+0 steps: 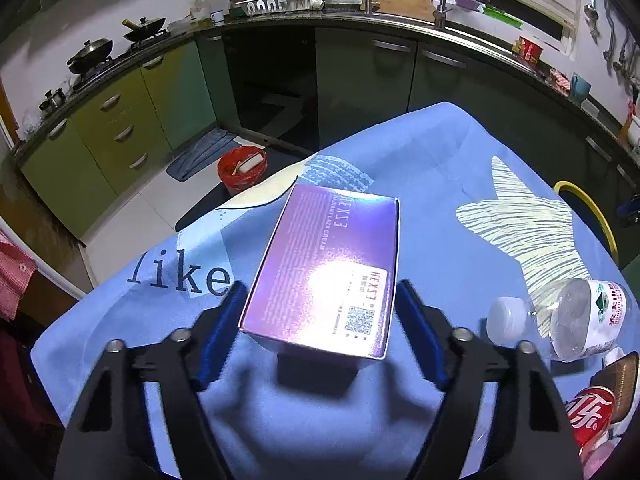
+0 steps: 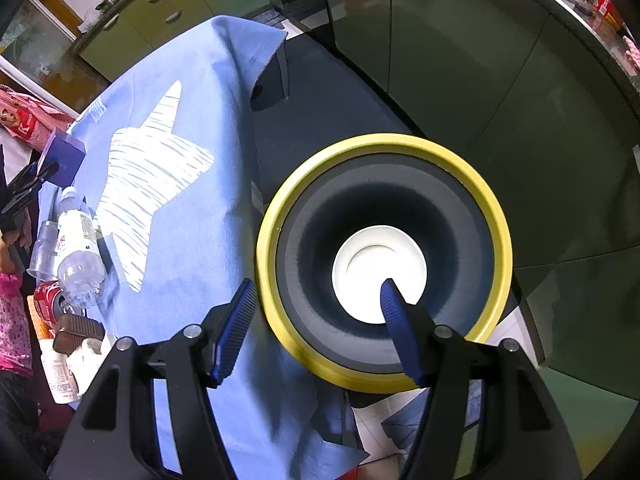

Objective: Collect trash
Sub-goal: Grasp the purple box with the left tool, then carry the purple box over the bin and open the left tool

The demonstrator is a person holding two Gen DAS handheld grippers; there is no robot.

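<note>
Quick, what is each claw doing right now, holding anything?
Left gripper: open, fingers either side of the purple box, not clamped.
Right gripper: open, empty, above the yellow-rimmed bin.

A shiny purple box [image 1: 324, 276] is seen lying flat on the blue cloth. A clear empty bottle [image 1: 568, 320] with a white cap lies on its side nearby, a red can [image 1: 590, 420] just beside it.

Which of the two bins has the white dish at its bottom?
The yellow-rimmed bin beside the table, under the right tool. The red bin on the floor holds other scraps.
</note>
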